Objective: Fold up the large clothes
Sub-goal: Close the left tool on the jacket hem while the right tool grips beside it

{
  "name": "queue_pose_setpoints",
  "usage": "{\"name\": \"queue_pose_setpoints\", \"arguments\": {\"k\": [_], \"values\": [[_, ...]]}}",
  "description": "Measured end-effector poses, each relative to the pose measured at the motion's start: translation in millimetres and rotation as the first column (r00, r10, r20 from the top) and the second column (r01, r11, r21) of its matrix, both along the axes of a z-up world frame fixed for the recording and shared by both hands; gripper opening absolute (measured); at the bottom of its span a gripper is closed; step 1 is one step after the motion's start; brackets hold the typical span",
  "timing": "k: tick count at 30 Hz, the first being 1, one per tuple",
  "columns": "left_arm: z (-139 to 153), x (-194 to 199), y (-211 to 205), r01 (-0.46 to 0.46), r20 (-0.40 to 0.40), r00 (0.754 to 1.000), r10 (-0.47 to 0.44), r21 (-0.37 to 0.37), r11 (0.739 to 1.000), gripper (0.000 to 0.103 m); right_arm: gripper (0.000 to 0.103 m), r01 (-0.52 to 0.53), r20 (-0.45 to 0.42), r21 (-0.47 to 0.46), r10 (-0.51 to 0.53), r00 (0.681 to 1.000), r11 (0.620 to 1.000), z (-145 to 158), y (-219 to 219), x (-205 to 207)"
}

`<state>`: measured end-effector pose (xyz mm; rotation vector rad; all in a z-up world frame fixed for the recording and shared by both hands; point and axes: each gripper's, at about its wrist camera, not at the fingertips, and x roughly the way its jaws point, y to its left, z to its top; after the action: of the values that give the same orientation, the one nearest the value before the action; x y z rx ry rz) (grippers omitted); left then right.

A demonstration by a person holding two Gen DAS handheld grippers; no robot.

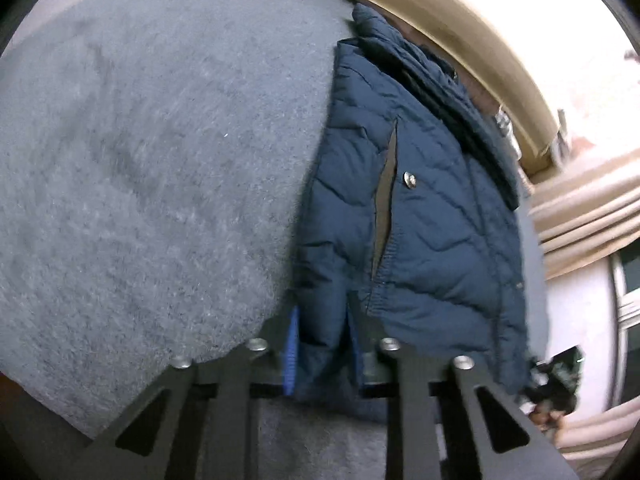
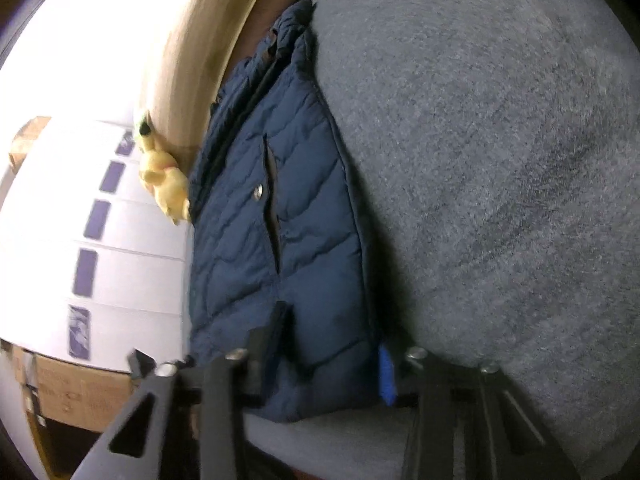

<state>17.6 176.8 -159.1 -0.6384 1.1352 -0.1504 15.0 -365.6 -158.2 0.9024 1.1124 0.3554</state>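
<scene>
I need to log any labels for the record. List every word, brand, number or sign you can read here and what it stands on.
No text can be read in either view.
Cardboard box: faint dark print, too blurred to read.
Navy quilted jacket: metal snap button shows no legible marking.
Purple patches on the white surface: pattern only, no words.

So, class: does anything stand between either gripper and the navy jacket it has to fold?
Nothing visible does. The left gripper and the right gripper each already have the navy quilted jacket between their fingers, on the grey blanket.
</scene>
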Motion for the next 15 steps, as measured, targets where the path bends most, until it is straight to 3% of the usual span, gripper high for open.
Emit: {"name": "queue_pose_setpoints", "arguments": {"k": [2, 5, 9, 15], "values": [[3, -1, 0, 0.010, -0.002, 1.000, -0.010, -0.011, 1.000, 0.015, 0.023, -0.021, -0.007, -0.015, 0.021, 1.000, 1.000, 3, 6, 0], [16, -8, 0, 0.003, 0.032, 0.999, -0.003, -0.002, 1.000, 0.012, 0.019, -0.045, 0.016, -0.031, 0.046, 0.999, 0.999, 13, 11, -2], [34, -21, 7, -0.006, 0.077, 0.997, 0.007, -0.015, 1.000, 0.011, 0.018, -0.068, 0.050, -0.049, 0.070, 0.996, 0.997, 29, 13, -10], [32, -34, 9, 0.027, 0.067, 0.997, -0.029, 0.030, 0.999, 0.013, 0.018, -0.097, 0.026, -0.055, 0.098, 0.995, 0.994, 19, 16, -27]]}}
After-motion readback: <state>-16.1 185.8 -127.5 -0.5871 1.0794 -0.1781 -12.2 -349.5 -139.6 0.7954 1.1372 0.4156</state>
